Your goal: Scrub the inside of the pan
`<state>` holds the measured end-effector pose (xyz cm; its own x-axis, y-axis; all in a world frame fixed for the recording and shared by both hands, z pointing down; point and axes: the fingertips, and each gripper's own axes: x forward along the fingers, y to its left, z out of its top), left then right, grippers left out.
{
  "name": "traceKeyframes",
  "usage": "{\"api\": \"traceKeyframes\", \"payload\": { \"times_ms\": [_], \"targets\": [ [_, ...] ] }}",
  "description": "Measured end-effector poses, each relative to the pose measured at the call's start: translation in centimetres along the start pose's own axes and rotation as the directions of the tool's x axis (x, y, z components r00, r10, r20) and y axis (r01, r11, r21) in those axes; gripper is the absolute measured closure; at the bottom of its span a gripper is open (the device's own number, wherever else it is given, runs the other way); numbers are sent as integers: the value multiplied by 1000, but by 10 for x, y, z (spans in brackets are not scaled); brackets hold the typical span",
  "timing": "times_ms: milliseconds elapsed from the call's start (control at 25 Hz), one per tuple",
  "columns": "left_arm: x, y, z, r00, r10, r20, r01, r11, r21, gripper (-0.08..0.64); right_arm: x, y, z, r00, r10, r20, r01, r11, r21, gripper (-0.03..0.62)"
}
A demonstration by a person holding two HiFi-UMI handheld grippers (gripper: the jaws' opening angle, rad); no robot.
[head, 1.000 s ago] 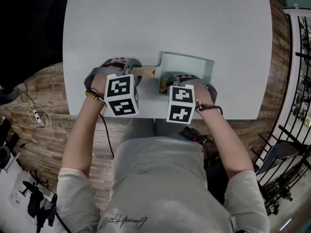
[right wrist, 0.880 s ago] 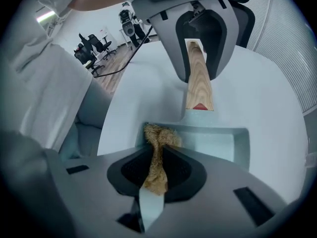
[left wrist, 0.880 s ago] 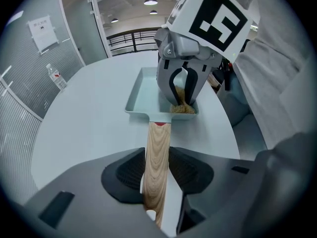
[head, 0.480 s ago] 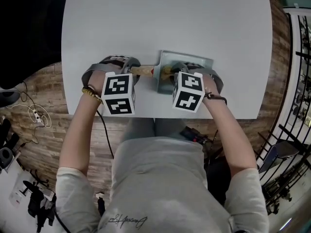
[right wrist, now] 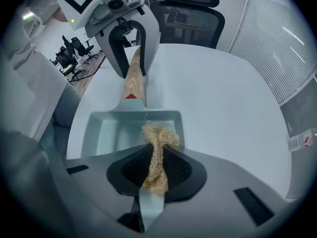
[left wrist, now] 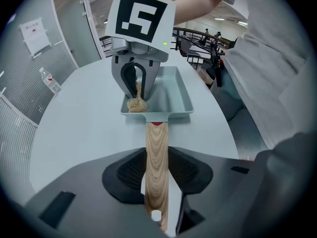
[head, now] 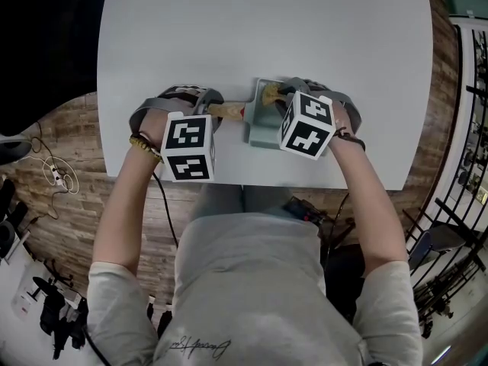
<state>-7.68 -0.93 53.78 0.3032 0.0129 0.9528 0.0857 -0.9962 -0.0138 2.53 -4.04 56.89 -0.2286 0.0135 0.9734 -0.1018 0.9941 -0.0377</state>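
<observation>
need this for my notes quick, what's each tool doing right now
Left tool: closed on the wooden handle of the pan.
Right tool: closed on the fibre scrubber, which is inside the pan.

You are working at a pale grey table (head: 267, 29) with rounded corners, and it is standing on a wood-plank floor (head: 69, 143). A pale blue-green rectangular pan (head: 258, 130) is sitting flat on the tabletop, close to the edge nearest you and about midway along it. Its wooden handle (head: 226, 112) is pointing out to your left, running roughly parallel to that near edge.
</observation>
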Motion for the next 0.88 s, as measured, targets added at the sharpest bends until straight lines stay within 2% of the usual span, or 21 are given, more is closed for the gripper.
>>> {"api": "traceKeyframes", "payload": {
  "times_ms": [280, 880],
  "targets": [
    [-1, 5, 2, 1000, 8, 6, -7, 999, -35, 411, -2, 4, -3, 999, -42, -18, 42, 998, -46, 517],
    [2, 10, 1, 1000, 5, -7, -5, 999, -45, 411, -3, 68, -12, 993, 119, 11, -119, 993, 14, 518]
  ]
}}
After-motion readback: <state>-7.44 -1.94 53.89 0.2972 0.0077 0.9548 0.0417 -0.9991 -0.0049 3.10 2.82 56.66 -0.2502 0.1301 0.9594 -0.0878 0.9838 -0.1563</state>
